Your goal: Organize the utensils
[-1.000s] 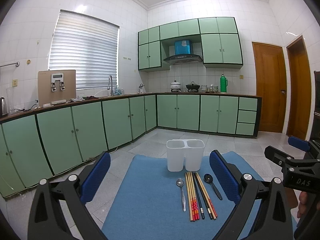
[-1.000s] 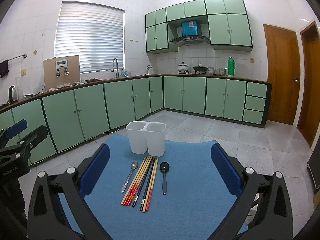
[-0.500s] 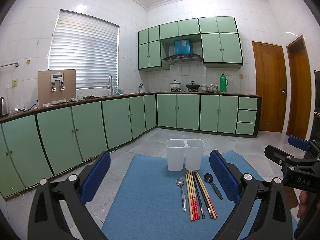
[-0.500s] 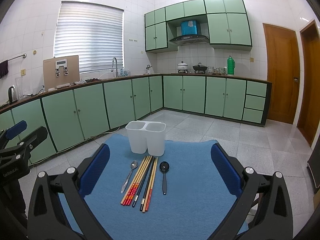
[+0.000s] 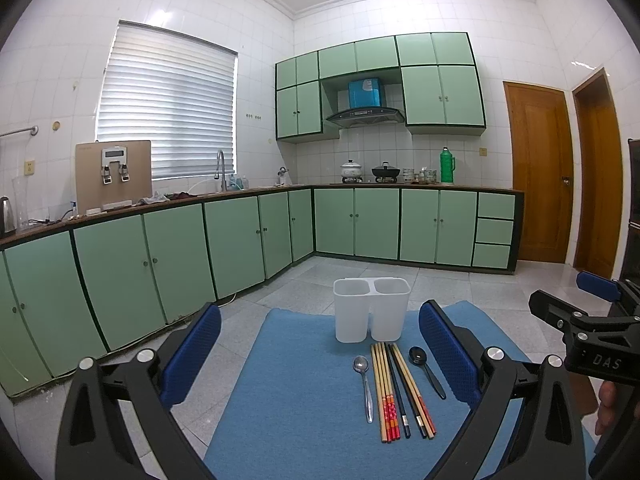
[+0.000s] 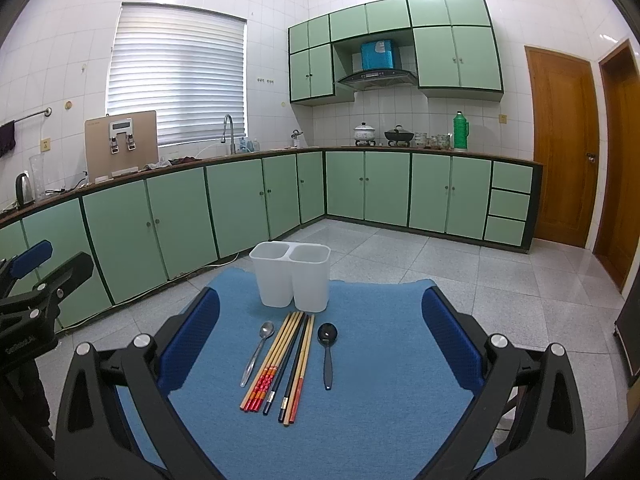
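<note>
A white two-compartment utensil holder (image 5: pixel 372 309) (image 6: pixel 291 278) stands upright at the far side of a blue mat (image 5: pixel 304 380) (image 6: pixel 380 360). In front of it lie a metal spoon (image 5: pixel 365 384) (image 6: pixel 258 350), a bundle of several chopsticks (image 5: pixel 396 390) (image 6: pixel 286 362) and a black spoon (image 5: pixel 426 370) (image 6: pixel 327 350). My left gripper (image 5: pixel 320 356) is open and empty, above the mat's near left. My right gripper (image 6: pixel 320 340) is open and empty, hovering over the utensils; it also shows in the left wrist view (image 5: pixel 592 320).
The mat lies on a surface above a grey tiled floor (image 6: pixel 460 264). Green base cabinets (image 5: pixel 240 236) run along the left and back walls. Wooden doors (image 6: pixel 560 152) stand at the right. The left gripper shows at the left edge of the right wrist view (image 6: pixel 36 280).
</note>
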`<state>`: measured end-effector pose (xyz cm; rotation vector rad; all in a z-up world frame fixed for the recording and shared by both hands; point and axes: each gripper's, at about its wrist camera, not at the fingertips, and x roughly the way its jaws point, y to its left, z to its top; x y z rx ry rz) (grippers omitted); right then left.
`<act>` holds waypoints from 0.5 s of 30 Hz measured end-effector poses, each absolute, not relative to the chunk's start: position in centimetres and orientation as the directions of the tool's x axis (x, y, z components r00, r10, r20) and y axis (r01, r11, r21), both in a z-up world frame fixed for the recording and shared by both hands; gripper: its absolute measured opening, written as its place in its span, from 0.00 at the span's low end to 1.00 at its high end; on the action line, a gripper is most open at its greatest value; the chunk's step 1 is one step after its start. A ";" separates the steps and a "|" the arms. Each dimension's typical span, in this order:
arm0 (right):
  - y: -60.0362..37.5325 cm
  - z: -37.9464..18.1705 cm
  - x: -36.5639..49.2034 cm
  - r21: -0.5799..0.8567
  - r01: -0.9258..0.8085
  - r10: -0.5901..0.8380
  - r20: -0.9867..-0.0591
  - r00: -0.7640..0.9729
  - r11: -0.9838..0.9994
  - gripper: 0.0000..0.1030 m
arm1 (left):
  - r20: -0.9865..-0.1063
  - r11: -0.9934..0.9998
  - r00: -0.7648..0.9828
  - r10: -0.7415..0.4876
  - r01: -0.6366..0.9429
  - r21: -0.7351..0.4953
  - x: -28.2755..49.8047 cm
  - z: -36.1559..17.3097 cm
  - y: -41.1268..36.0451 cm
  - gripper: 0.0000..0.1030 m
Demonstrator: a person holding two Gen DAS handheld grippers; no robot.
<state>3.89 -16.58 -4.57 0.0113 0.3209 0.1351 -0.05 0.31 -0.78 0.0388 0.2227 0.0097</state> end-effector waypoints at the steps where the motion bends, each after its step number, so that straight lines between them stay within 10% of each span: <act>1: -16.6 -4.6 4.0 0.033 -0.129 0.133 -0.314 0.940 0.991 0.95 | -0.220 0.999 0.975 0.014 -0.006 0.039 -0.1 -0.8 0.3 0.94; 15: -16.8 -4.6 4.1 0.034 -0.127 0.131 -0.313 0.941 0.991 0.95 | -0.221 0.999 0.975 0.016 -0.007 0.042 0.0 -0.5 -0.2 0.94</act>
